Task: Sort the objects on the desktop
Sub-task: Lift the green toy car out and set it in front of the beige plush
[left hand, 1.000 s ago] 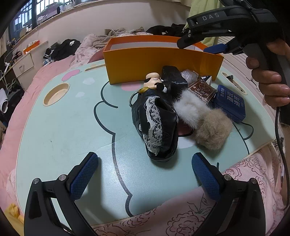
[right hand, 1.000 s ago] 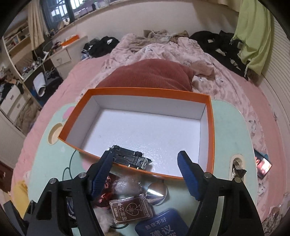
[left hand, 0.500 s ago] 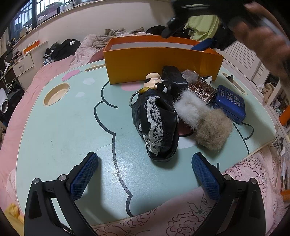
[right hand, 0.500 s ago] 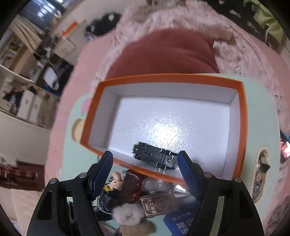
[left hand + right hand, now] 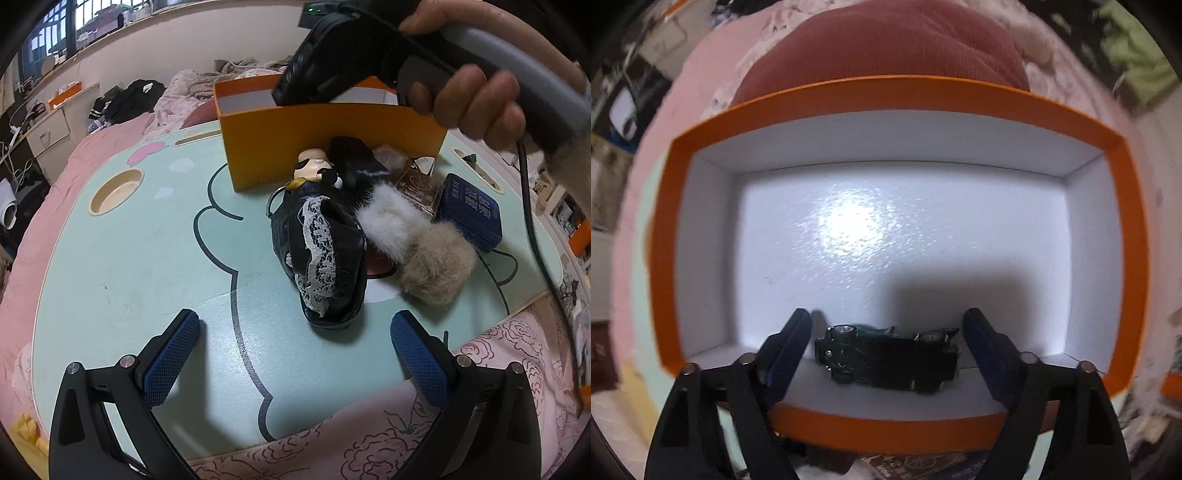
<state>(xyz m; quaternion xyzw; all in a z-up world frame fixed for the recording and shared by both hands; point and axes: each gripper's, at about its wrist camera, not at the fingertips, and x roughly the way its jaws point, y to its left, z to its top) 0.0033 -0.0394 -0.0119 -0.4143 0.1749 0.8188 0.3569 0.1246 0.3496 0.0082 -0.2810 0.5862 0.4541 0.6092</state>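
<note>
An orange box point(image 5: 332, 136) with a white inside point(image 5: 886, 236) stands at the back of the mint lap table point(image 5: 129, 258). A black toy car point(image 5: 888, 360) lies in the box by its near wall. My right gripper point(image 5: 886, 343) is open and hangs over the box, its fingers on either side of the car and apart from it. In front of the box lie a black lace-trimmed pouch point(image 5: 321, 254), a small doll point(image 5: 314, 168), two fur pompoms point(image 5: 417, 240), a card pack point(image 5: 417, 184) and a blue tin point(image 5: 471, 214). My left gripper point(image 5: 295, 350) is open and empty near the table's front edge.
The table rests on a pink bed with a floral quilt point(image 5: 406, 443) in front. A round cup recess point(image 5: 115, 190) is at the table's left. A red pillow point(image 5: 882, 48) lies behind the box. The right hand and its cable point(image 5: 532, 221) hang over the table's right.
My right gripper has dropped lower and tilted down into the box, so the box now fills its view. The left gripper has not moved.
</note>
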